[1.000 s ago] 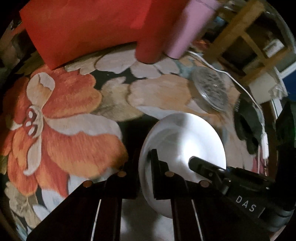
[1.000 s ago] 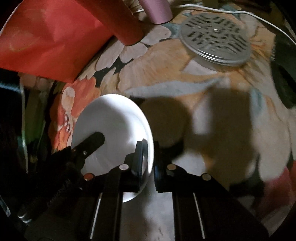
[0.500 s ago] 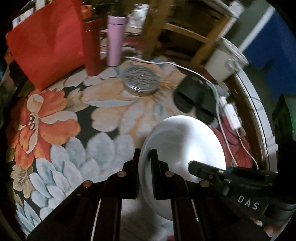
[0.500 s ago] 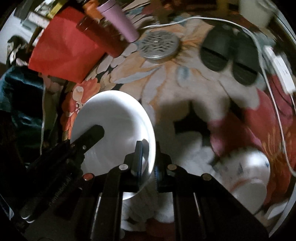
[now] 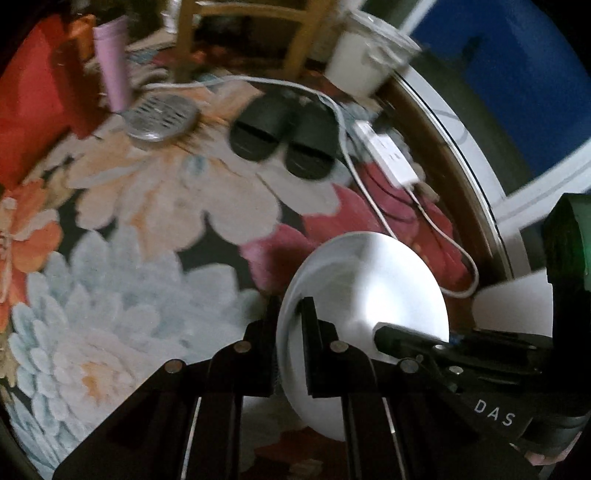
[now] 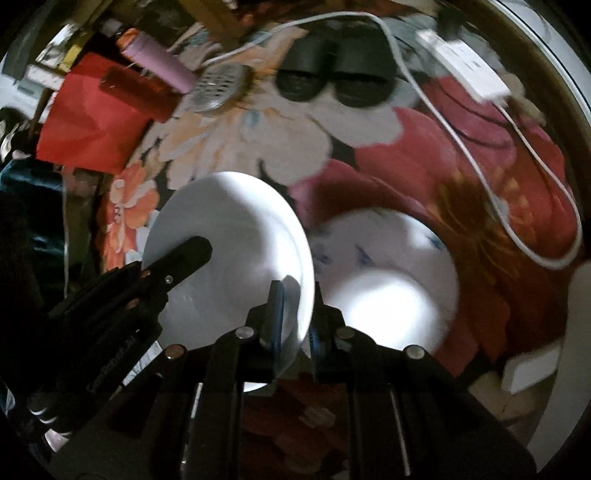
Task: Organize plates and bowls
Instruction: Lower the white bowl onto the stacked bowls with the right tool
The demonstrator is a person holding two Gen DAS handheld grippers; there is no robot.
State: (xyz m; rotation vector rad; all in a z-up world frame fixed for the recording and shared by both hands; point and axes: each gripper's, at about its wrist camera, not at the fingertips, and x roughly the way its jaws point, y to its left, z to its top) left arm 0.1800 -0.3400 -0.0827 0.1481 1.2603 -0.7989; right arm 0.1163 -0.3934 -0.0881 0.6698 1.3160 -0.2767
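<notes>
A plain white plate (image 5: 369, 291) hangs tilted above the flowered rug, held by two opposite edges. My left gripper (image 5: 291, 303) is shut on its left rim. My right gripper (image 6: 297, 292) is shut on its right rim, and the plate (image 6: 229, 254) fills the left of that view. The left gripper's fingers (image 6: 192, 251) reach over the plate's far edge there. On the rug just right of the plate lies a white bowl with blue marks (image 6: 388, 280), lit bright inside.
Black slippers (image 5: 284, 140), a perforated metal disc (image 5: 160, 114), a pink bottle (image 5: 112, 66) and a red bag (image 6: 92, 122) lie further off on the rug. A white cable (image 6: 491, 177) and power strip (image 5: 391, 158) run at the right. A wooden chair (image 5: 243, 33) and a white bucket (image 5: 365, 62) stand behind.
Both grippers have carried the plate up and across the rug, away from the red bag and bottles. The slippers, the cable and the blue-marked bowl have come into view.
</notes>
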